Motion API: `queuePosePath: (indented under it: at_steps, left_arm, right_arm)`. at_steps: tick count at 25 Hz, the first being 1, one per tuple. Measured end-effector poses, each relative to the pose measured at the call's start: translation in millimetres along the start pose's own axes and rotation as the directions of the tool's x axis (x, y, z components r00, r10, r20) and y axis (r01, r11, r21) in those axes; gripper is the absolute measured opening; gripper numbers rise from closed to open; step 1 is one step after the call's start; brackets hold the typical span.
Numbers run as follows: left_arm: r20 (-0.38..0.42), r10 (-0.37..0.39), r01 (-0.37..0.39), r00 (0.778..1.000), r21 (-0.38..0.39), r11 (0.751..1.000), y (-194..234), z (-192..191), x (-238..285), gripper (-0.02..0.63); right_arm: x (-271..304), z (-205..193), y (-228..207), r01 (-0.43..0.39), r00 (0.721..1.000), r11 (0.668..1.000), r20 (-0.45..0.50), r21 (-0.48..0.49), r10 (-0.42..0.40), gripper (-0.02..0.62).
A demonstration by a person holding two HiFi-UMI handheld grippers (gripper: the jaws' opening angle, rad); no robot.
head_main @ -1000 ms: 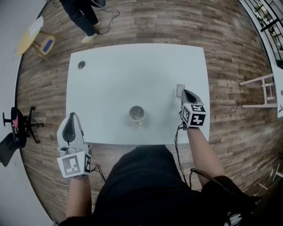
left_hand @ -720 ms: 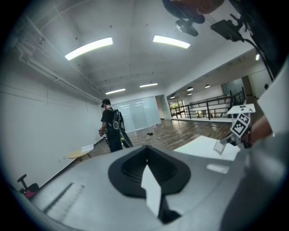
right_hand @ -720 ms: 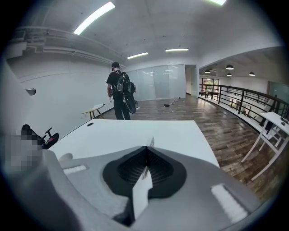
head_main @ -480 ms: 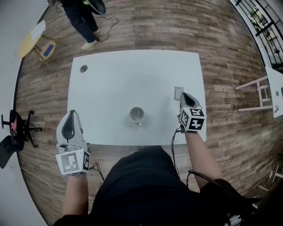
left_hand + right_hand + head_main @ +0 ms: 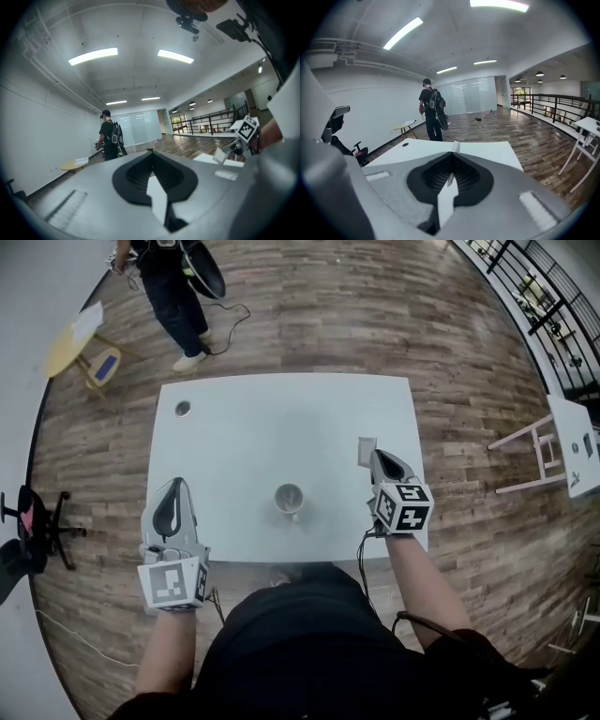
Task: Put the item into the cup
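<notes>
Our right gripper (image 5: 374, 457) pinches the flat grey item (image 5: 366, 450) to carry it to the cup (image 5: 289, 498); our left gripper (image 5: 172, 487) waits closed, empty.

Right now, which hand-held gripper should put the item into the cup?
Right. The right hand-held gripper pinches the flat item, near the cup; the left hand-held gripper is shut, empty and farther off.

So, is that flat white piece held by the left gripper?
No, the flat white piece sits at the tip of the right gripper, while the left gripper is shut, empty.
</notes>
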State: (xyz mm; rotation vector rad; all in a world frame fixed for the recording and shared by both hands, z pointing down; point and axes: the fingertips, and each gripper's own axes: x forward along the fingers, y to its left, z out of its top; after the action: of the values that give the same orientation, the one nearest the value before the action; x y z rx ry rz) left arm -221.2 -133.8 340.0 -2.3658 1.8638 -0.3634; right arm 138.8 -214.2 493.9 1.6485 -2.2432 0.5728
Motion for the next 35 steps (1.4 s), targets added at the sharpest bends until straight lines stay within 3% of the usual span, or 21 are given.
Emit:
queuePosePath:
  at_steps: [6, 13, 19, 22, 26, 29, 35]
  left_arm:
    - [0.039, 0.005, -0.004, 0.999, -0.014, 1.0, -4, 9, 6, 0.007]
    - [0.077, 0.009, -0.006, 0.997, -0.046, 0.999, -8, 25, 15, 0.006]
    - [0.097, -0.004, 0.007, 0.995, -0.027, 1.0, -11, 28, 19, 0.006]
    - [0.121, 0.01, -0.002, 0.993, -0.062, 0.998, -14, 37, 18, 0.006]
    - [0.103, -0.003, 0.006, 0.995, -0.033, 0.999, -14, 28, 16, 0.006]
    - [0.107, 0.018, -0.009, 0.994, -0.081, 0.997, -13, 31, 13, 0.006]
    - [0.089, 0.015, -0.013, 0.996, -0.025, 1.0, -10, 28, 8, 0.006]
  right_arm:
    - [-15, 29, 10, -0.014, 0.998, 0.999, 0.058, -0.041, 0.016, 0.003]
    - [-24, 41, 10, -0.026, 0.996, 0.999, 0.082, -0.038, 0.029, 0.003]
    - [-33, 51, 19, -0.041, 0.993, 0.998, 0.11, -0.054, 0.046, 0.003]
    - [-35, 51, 25, -0.054, 0.992, 0.997, 0.109, -0.059, 0.061, 0.003]
    - [-35, 48, 27, -0.064, 0.993, 0.997, 0.1, -0.045, 0.068, 0.003]
    - [-36, 47, 31, -0.07, 0.992, 0.996, 0.098, -0.047, 0.074, 0.003]
    - [-36, 44, 39, -0.091, 0.991, 0.995, 0.09, -0.052, 0.095, 0.002]
